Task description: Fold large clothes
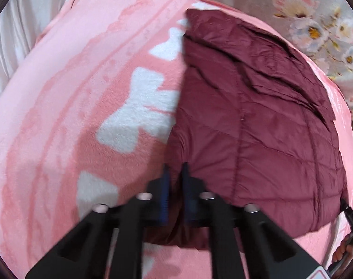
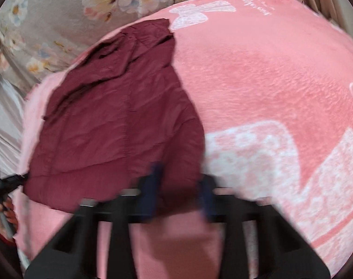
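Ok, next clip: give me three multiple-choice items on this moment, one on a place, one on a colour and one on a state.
1. Where does the jacket lie?
A. on a bare floor
B. on the pink blanket
C. on a hanger

2. What colour is the jacket?
A. navy
B. grey
C. maroon

3. How is the left hand-held gripper?
A. shut on the jacket's near edge
B. wide open, clear of all cloth
C. out of view

Key: 1 B, the blanket shows around the jacket in both views. 2 C, the quilted cloth is dark red throughout. 3 A, its fingers stand close together with a maroon fold pinched between them.
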Demonstrator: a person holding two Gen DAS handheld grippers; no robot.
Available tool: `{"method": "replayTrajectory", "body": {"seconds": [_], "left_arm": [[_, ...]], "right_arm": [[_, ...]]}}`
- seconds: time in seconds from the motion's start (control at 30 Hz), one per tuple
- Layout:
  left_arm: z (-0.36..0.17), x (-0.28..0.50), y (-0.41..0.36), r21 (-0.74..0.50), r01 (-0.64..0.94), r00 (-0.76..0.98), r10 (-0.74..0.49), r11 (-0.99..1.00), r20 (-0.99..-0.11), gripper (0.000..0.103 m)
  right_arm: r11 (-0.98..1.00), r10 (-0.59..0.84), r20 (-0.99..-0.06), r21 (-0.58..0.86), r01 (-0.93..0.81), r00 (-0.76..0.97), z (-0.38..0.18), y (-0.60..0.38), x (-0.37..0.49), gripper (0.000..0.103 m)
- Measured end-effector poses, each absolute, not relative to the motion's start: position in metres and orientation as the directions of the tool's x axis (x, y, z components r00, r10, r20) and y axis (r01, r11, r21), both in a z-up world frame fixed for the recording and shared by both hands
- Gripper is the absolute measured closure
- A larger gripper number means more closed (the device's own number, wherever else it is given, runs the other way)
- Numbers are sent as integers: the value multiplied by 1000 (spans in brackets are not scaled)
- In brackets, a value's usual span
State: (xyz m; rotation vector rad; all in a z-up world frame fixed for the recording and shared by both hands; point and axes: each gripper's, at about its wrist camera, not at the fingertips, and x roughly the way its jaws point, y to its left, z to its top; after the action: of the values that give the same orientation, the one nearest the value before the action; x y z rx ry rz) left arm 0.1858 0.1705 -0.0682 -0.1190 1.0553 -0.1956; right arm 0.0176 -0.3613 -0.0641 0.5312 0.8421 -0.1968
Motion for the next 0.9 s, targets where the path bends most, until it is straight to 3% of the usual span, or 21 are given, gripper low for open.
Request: {"method": "replayTrajectory", "body": {"seconds": [0.17, 0.53, 0.73, 0.9], "left_arm": [[-29, 141, 177, -172, 166, 549, -236, 971, -802, 101], [71, 14, 221, -291, 245, 677, -378, 925, -631, 101], [131, 37, 209, -277, 280, 767, -388, 919, -512, 101], [140, 115, 172, -177, 232, 793, -291, 957, -535, 101]], "right_arm": [[869, 20, -670, 378, 318, 742, -24, -348, -33, 99], [903, -94, -402, 351, 248, 911, 94, -318, -164, 100], [917, -162, -268, 314, 245, 950, 146, -332, -127, 100], [901, -195, -305, 319, 293, 932, 152, -365, -40, 100]]}}
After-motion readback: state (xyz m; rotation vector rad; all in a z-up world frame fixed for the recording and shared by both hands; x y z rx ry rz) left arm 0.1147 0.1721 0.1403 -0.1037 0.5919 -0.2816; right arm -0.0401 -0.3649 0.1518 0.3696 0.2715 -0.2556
